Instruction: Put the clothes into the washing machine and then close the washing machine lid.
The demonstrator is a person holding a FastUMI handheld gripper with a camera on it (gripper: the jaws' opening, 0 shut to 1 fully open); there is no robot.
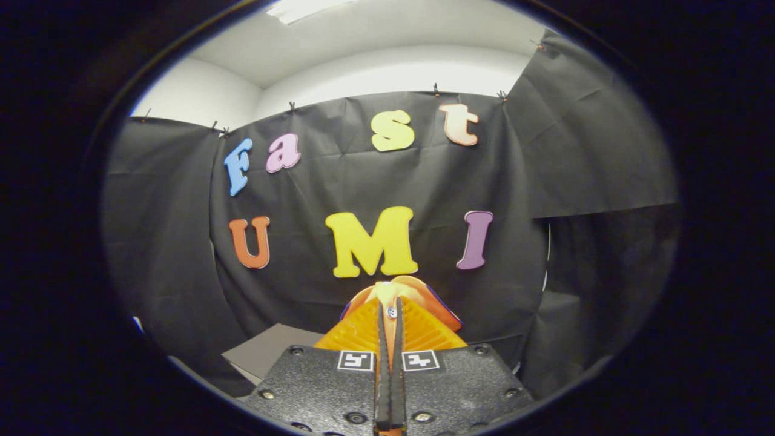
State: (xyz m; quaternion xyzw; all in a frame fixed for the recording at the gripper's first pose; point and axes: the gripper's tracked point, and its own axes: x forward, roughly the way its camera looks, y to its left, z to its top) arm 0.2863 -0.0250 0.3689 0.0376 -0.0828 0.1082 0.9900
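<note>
My gripper (390,321) is raised and faces the booth's back wall. Its two fingers stand pressed together, with a thin strip of orange cloth pinched between them. The orange garment (418,290) bunches up just past the fingertips; it has a dark blue edge and a small pale button (392,312) at the pinch. The rest of the garment is hidden below the gripper's body.
A flat grey panel (272,351) lies low to the left of the fingers, in front of the black cloth wall (363,181). More black cloth (599,272) hangs to the right. White walls and a ceiling light (303,9) show above.
</note>
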